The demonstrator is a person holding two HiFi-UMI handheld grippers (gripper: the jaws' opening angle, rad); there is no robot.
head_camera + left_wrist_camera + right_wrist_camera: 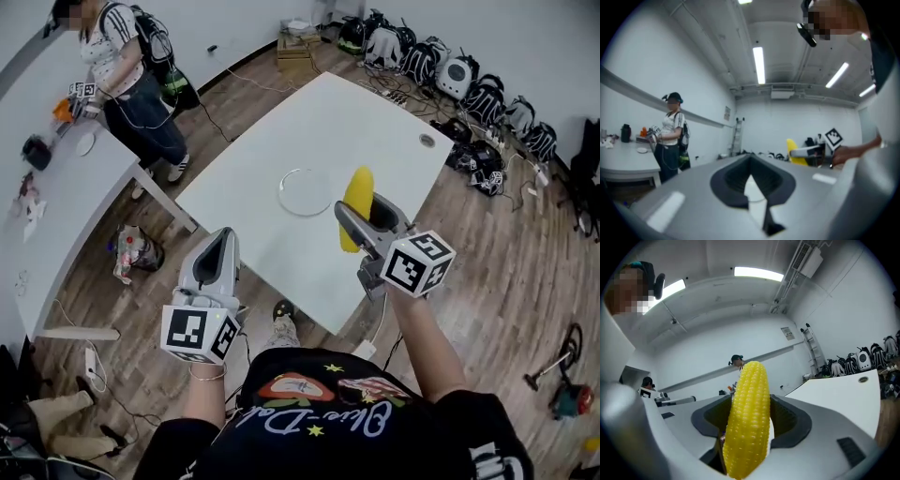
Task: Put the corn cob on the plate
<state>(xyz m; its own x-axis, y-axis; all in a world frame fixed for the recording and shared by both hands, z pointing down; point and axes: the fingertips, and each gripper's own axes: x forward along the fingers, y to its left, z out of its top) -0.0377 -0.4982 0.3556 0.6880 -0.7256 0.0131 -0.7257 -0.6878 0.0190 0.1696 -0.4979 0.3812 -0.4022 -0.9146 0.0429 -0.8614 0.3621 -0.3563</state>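
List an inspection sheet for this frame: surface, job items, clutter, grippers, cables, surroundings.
Surface: white table, only the plate on it.
Job's things: plate empty; corn cob held up beside it, not on it.
Clutter: nothing seen on this table.
Grippers: right gripper shut on the corn cob; left gripper shut, empty.
Cables: loose cables on the floor.
Surroundings: backpacks along the wall; another person at a second table.
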